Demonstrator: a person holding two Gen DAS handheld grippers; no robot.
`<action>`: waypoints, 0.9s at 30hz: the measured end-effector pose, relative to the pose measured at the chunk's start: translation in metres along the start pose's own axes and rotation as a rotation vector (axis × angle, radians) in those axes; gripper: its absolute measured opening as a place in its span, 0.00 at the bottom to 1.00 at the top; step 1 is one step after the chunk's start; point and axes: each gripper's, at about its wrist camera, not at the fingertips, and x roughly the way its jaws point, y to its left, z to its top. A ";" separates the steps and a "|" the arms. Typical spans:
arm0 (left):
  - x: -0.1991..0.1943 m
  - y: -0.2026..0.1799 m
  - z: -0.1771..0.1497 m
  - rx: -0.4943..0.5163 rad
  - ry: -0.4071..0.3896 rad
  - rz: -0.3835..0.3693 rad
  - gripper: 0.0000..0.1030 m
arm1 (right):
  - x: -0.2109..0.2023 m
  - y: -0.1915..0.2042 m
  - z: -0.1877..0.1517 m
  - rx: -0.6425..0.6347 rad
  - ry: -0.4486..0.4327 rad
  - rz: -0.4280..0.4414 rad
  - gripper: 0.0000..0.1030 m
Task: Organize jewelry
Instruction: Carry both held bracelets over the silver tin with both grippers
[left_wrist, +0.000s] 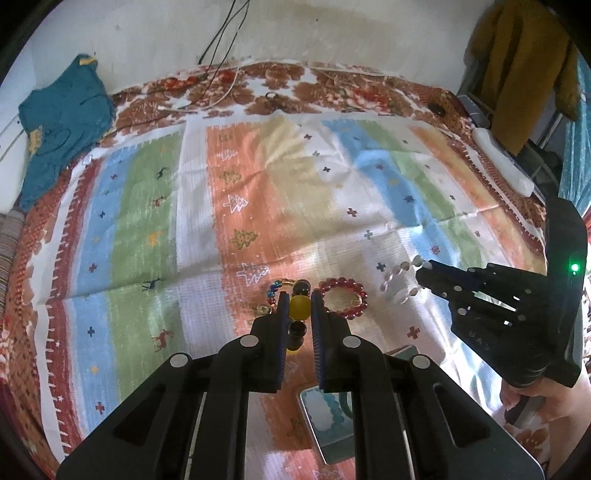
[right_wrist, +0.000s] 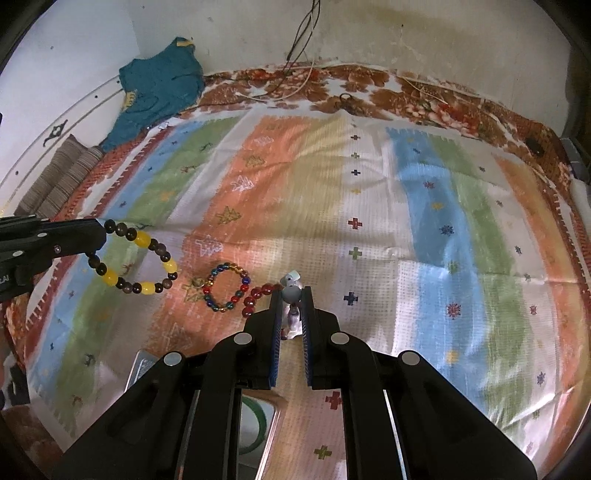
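My left gripper (left_wrist: 299, 299) is shut on a yellow-and-brown bead bracelet (left_wrist: 300, 308), which hangs lifted off the striped cloth; the right wrist view shows that bracelet (right_wrist: 136, 262) dangling from the left gripper's tip (right_wrist: 99, 232). My right gripper (right_wrist: 291, 295) is shut on a pale clear-bead bracelet (right_wrist: 291, 291), seen blurred in the left wrist view (left_wrist: 400, 278) at the right gripper's tip (left_wrist: 424, 275). A red bead bracelet (left_wrist: 343, 297) (right_wrist: 258, 295) and a multicoloured bead bracelet (right_wrist: 225, 290) (left_wrist: 275, 290) lie on the cloth between the grippers.
A metal tray (left_wrist: 325, 424) (right_wrist: 258, 424) holding a green ring lies near the front edge under the grippers. A teal garment (left_wrist: 62, 125) sits at the back left, cables (left_wrist: 221, 88) along the back wall, a mustard cloth (left_wrist: 517, 74) at the right.
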 end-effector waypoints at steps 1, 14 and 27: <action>-0.003 -0.004 -0.003 0.012 -0.009 -0.002 0.11 | -0.003 0.001 -0.001 -0.003 -0.009 0.000 0.11; -0.040 -0.030 -0.025 0.038 -0.081 -0.040 0.11 | -0.031 0.019 -0.015 -0.040 -0.044 0.041 0.11; -0.060 -0.044 -0.050 0.044 -0.108 -0.072 0.11 | -0.050 0.036 -0.034 -0.073 -0.054 0.063 0.11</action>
